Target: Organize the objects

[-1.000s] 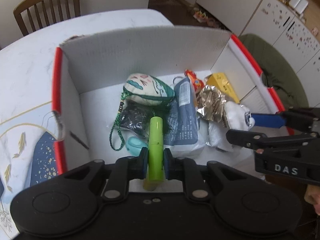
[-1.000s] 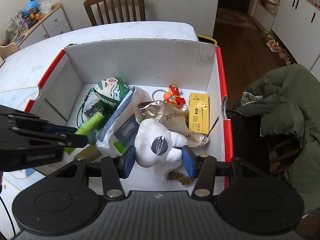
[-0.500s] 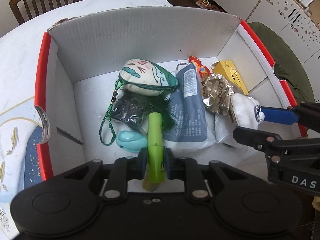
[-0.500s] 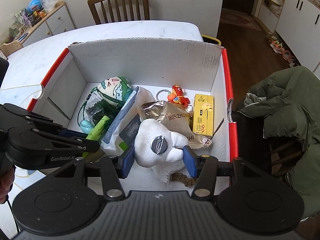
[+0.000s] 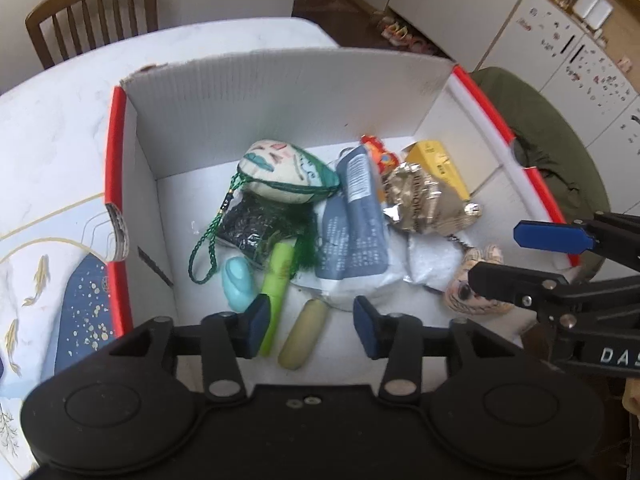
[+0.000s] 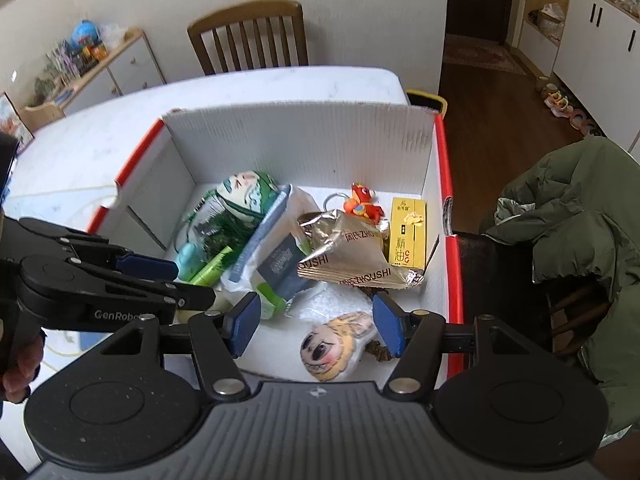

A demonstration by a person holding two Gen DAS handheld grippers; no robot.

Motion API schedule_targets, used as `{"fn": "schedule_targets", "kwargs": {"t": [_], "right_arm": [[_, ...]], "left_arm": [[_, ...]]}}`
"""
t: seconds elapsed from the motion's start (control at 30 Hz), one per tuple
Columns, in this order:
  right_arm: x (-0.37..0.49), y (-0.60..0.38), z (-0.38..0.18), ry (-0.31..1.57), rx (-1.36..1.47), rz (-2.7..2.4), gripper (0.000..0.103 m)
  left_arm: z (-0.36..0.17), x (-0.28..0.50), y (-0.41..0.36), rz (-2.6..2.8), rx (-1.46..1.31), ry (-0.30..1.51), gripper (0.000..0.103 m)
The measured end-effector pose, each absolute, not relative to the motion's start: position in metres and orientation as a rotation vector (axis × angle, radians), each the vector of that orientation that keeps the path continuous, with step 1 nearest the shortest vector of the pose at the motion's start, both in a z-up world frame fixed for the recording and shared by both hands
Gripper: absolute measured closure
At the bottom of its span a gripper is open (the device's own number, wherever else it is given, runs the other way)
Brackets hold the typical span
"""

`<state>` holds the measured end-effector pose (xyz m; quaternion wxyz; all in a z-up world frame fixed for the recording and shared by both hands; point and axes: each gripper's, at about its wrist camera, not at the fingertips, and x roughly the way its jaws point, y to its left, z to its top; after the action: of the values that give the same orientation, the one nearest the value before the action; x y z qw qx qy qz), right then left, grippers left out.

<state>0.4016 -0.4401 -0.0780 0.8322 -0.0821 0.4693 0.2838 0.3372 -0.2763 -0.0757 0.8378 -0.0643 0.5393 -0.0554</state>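
Both tools hang over the near edge of the white box (image 6: 304, 148) with red rims, which stands on the pale surface (image 5: 60, 136); the left tool (image 5: 306, 326) has its fingers spread wide, holding nothing, with the lime green tube (image 5: 276, 280) lying on the box floor just beside its left finger and a pale olive capsule (image 5: 303, 334) between the fingers; the right tool (image 6: 316, 326) is likewise spread apart and empty, a plush face toy (image 6: 334, 344) lying face-up below it; a foil snack bag (image 6: 352, 256) and a yellow carton (image 6: 407, 232) lie farther in.
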Motion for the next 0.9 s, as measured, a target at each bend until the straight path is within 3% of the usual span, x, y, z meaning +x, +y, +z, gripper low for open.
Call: {"fn": "schedule_targets", "kwargs": {"t": [0.2,0.63,0.9], "right_arm": [[0.385,-0.446,-0.06,0.946,-0.138,0.6,0.04],[0.334,-0.441,-0.028,0.802,-0.04,0.569,0.039],[0.299,-0.427,-0.017,0.738,0.0,0.552,0.033]], "left_arm": [[-0.051,0.317,-0.273,-0.129,-0.12,1.064,0.043],[-0.003,0.27,-0.245,-0.158,-0.067,0.888,0.033],[0.016,0.241,-0.221,-0.169,-0.019,0.824,0.026]]}}
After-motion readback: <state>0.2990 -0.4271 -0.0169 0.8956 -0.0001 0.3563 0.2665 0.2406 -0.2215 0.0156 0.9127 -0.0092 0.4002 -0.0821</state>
